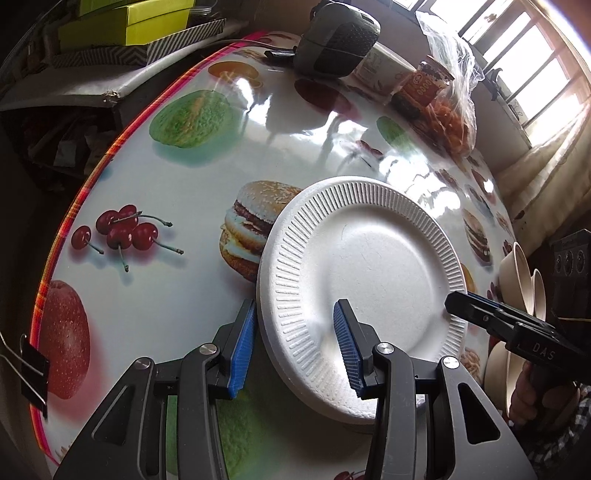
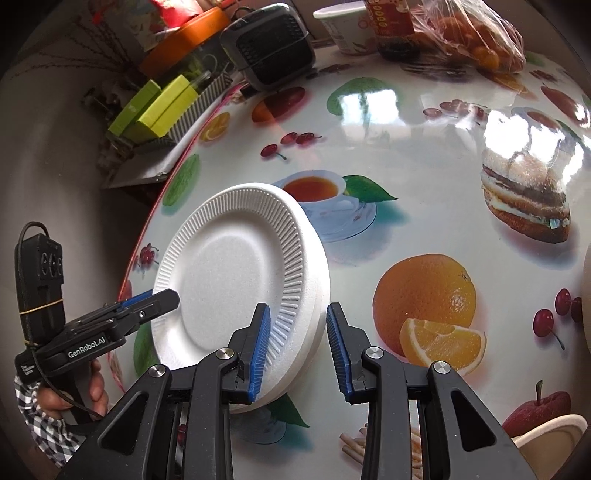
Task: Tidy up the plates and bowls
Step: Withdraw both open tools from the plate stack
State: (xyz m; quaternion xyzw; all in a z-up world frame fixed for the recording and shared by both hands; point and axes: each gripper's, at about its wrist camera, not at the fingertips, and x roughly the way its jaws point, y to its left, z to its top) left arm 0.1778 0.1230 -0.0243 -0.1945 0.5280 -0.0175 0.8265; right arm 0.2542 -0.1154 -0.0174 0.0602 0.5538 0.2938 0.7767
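A: On the table [image 1: 207, 96]: foam plates [image 1: 365, 266], stacked; left gripper [image 1: 295, 347] and right gripper [image 2: 297, 350] each straddled the rim, jaws unclenched.
B: Left view alone listed beige bowls [image 1: 524, 277].

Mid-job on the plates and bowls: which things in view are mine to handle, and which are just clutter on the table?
Job items:
white foam plates, stacked, rim between both grippers' jaws
beige bowls at the table's right edge

Just lying about:
small black fan
paper cup
jar
bag of oranges
yellow-green boxes
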